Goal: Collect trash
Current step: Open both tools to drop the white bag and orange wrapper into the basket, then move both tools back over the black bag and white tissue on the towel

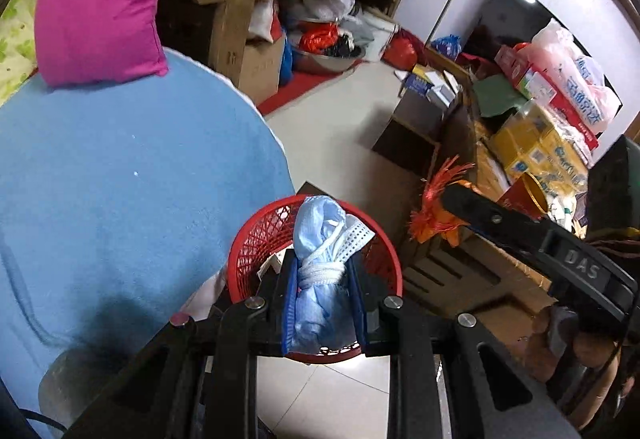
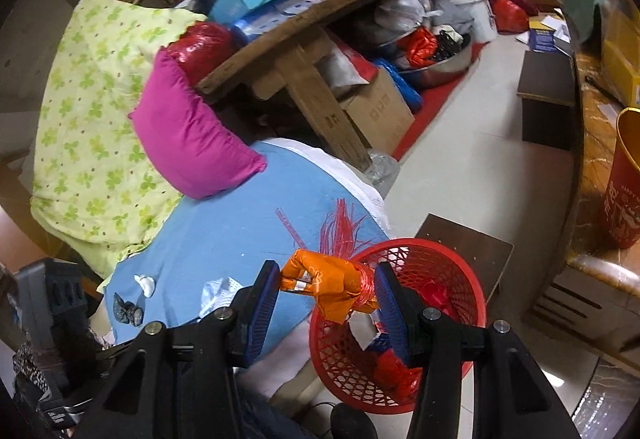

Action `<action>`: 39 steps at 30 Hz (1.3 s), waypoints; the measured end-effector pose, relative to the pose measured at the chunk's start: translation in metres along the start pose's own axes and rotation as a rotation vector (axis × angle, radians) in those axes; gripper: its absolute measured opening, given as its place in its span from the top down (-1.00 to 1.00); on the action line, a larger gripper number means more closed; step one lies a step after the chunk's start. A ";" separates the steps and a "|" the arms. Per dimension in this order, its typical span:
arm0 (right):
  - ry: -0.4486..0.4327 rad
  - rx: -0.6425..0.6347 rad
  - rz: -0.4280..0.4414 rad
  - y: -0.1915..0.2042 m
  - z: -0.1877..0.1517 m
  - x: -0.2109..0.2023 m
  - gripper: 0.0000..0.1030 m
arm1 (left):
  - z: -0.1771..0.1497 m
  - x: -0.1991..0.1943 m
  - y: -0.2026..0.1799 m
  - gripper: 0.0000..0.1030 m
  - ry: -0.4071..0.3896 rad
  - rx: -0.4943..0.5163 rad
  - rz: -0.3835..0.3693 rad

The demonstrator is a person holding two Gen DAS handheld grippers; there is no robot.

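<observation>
In the left wrist view my left gripper (image 1: 323, 271) is shut on a pale blue bundle of cloth (image 1: 320, 235) tied with white cord, held right over the red mesh basket (image 1: 260, 235). The other gripper's arm (image 1: 560, 243) crosses at the right with an orange wrapper (image 1: 436, 223) at its tip. In the right wrist view my right gripper (image 2: 332, 285) is shut on that orange wrapper (image 2: 332, 283), which has red shredded strands, at the near rim of the red basket (image 2: 460, 271). Red and white scraps lie in the basket.
A bed with a blue sheet (image 2: 224, 235) carries a magenta pillow (image 2: 192, 143), white crumpled tissues (image 2: 146, 284) and a dark scrap (image 2: 128, 313). A cluttered wooden table (image 2: 304, 39) stands behind, a counter with boxes (image 1: 536, 143) on the right, pale tiled floor (image 2: 460, 175) between.
</observation>
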State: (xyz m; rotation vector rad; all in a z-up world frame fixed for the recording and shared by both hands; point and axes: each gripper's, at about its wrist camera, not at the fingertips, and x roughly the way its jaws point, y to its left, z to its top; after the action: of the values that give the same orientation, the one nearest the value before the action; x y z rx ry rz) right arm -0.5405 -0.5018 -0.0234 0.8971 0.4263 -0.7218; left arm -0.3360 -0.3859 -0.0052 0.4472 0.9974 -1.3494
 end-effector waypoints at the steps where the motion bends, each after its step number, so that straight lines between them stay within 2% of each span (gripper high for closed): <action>1: -0.002 0.002 -0.008 -0.001 0.000 0.001 -0.01 | 0.001 0.004 0.002 0.52 0.007 -0.005 0.007; 12: 0.045 0.065 -0.039 -0.021 -0.001 0.030 -0.05 | 0.002 0.036 0.009 0.50 0.061 -0.019 -0.004; 14: 0.051 0.080 -0.039 -0.022 0.000 0.033 -0.17 | 0.002 0.038 0.013 0.37 0.071 -0.023 -0.006; 15: 0.046 0.079 -0.052 -0.022 0.000 0.032 -0.30 | 0.002 0.039 0.013 0.29 0.076 -0.029 -0.003; 16: 0.037 0.079 -0.059 -0.021 0.000 0.031 -0.39 | 0.002 0.039 0.014 0.11 0.074 -0.032 0.000; 17: 0.031 0.080 -0.055 -0.021 0.001 0.029 -0.40 | 0.003 0.037 0.015 -0.03 0.062 -0.039 0.007; 18: 0.027 0.080 -0.053 -0.021 0.002 0.028 -0.40 | 0.003 0.035 0.015 -0.05 0.053 -0.041 0.010; 22: 0.003 0.066 -0.032 -0.011 0.005 0.018 -0.40 | 0.006 0.013 0.017 -0.05 -0.001 -0.037 0.007; 27: -0.016 0.005 0.047 0.022 0.010 0.009 -0.40 | 0.010 -0.043 0.043 -0.05 -0.121 -0.054 0.065; 32: -0.021 -0.078 0.149 0.077 0.010 0.009 -0.40 | 0.000 -0.121 0.095 -0.05 -0.258 -0.114 0.188; 36: -0.014 -0.174 0.249 0.141 0.005 0.017 -0.40 | -0.021 -0.183 0.147 -0.05 -0.371 -0.174 0.380; 39: 0.009 -0.243 0.332 0.192 -0.005 0.028 -0.40 | -0.047 -0.232 0.199 -0.05 -0.432 -0.294 0.506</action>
State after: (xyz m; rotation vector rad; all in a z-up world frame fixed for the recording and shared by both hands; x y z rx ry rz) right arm -0.3824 -0.4287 0.0629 0.7187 0.3526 -0.3527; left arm -0.1443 -0.1679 0.1024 0.1546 0.6483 -0.7797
